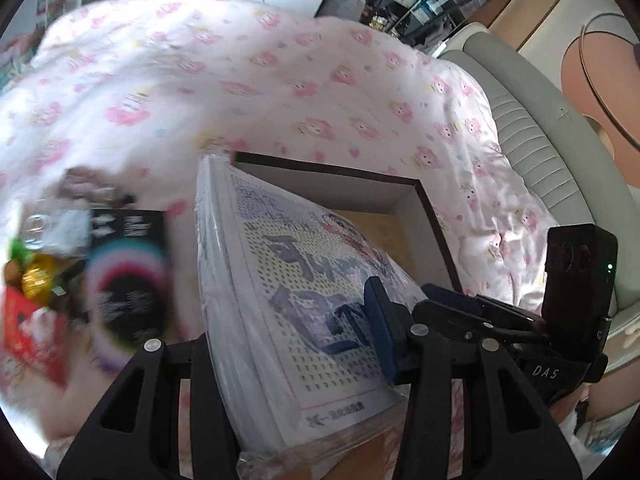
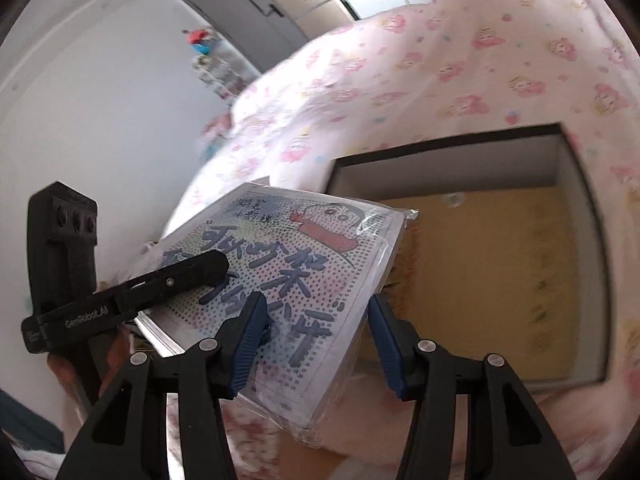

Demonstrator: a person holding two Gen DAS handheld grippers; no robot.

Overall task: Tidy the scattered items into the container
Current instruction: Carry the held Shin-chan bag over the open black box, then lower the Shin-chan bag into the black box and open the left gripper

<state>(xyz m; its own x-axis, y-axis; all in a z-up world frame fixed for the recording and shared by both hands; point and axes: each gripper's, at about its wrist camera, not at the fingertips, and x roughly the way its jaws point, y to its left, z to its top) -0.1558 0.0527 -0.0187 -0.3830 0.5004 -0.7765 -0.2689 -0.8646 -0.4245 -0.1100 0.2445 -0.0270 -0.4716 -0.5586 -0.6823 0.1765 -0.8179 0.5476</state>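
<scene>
On a pink flower-print bed (image 1: pixel 280 80), the left tongs (image 1: pixel 296 320) clamp a plastic-wrapped booklet (image 1: pixel 280 280), tilted over the open box's (image 2: pixel 480 280) near-left rim; right tongs (image 2: pixel 316 336) hover agape beside it.

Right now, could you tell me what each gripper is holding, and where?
The left gripper clamps the plastic-wrapped dotted pad at its near end. The right gripper is open, holding nothing.

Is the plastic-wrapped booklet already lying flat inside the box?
No, the booklet is held tilted over the box's near edge by the left gripper.
</scene>
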